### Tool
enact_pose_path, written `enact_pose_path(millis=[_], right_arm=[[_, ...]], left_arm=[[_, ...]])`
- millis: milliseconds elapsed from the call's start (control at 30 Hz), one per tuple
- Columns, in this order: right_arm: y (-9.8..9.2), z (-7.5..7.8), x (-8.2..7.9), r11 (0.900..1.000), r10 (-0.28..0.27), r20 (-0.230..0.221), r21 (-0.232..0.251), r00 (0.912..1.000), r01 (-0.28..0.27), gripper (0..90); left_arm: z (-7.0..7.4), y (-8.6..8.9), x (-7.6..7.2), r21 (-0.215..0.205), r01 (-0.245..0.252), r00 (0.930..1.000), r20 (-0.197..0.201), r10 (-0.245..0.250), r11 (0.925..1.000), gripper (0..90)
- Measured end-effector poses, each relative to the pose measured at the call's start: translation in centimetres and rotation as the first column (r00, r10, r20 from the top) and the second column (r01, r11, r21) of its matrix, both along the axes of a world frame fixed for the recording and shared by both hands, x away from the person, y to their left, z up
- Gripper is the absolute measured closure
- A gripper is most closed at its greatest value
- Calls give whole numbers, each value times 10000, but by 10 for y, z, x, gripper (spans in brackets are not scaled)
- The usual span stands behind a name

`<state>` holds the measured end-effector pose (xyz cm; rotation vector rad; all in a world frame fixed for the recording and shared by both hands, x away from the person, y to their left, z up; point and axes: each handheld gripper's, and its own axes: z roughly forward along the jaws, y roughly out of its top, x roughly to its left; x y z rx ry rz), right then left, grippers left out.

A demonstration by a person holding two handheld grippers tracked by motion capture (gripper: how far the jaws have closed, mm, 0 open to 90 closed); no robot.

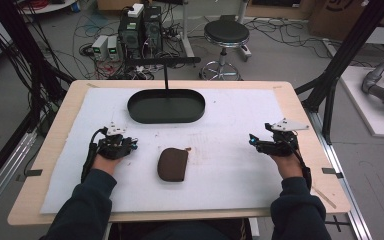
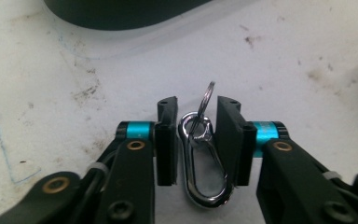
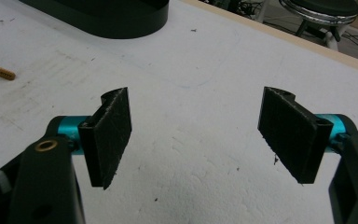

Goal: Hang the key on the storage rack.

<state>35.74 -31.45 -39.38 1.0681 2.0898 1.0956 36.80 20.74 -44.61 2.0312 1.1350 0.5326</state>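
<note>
Table: a pale wooden table (image 1: 300,107) with a white mat (image 1: 240,125) laid over most of its top; the mat is scuffed and spotted with brownish marks, and a faint blue line shows on it in the left gripper view.
Tray: a black oval tray (image 1: 166,106) stands on the far middle of the mat, with a thin black post rising just behind it.
Pouch: a brown pouch (image 1: 172,164) lies flat on the mat near the person's edge, between the two hands and apart from both.
Left gripper: the left gripper (image 2: 193,140) rests low on the mat at the left, well apart from the tray; its jaws stand a little apart with a clip between them.
Clip: a shiny metal snap clip (image 2: 203,163) with a small key ring (image 2: 207,99) through its top lies on the mat between the left jaws; the right pad looks to touch its side, the left pad stands just clear, so it is not clamped.
Right gripper: the right gripper (image 3: 196,135) hovers at the right side of the mat, jaws wide apart over bare mat.
Room: grey floor with tangled cables, computer towers (image 1: 141,27), a black round stool (image 1: 226,34) beyond the table, black frame posts at both sides.
</note>
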Motion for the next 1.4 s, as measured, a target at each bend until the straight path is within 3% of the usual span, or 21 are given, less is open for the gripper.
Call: enact_pose_path(millis=[167, 467, 767, 867, 1067, 1167, 1400], right_arm=[[0, 0, 0, 10000, 28, -16, 3, 10000, -28, 261], [0, -1, 1, 10000, 40, -65, -41, 10000, -41, 262], [1, -2, 1, 10000, 51, -93, -78, 9999, -51, 261], [1, -2, 1, 10000, 21, -108, -25, 9999, -21, 261], [1, -2, 1, 10000, 33, -120, -16, 9999, -33, 261], [1, -2, 1, 10000, 30, -127, -11, 9999, -30, 262], [1, -2, 1, 10000, 49, -126, -68, 9999, -50, 262]], left_arm=[[5, 6, 0, -131, 35, 9999, 154, -33, 9999, 728], [6, 13, -1, -357, 519, 9986, -56, -521, 9980, 826], [8, 15, 0, -832, 383, 9988, -262, -406, 9958, 839], [10, 17, -1, -990, 379, 9990, -202, -401, 9944, 881], [9, 18, 0, -974, 358, 9990, -226, -381, 9946, 880], [6, 16, 1, -768, 466, 9978, -439, -501, 9960, 872], [8, 15, 1, -552, 369, 9985, -388, -391, 9978, 881]])
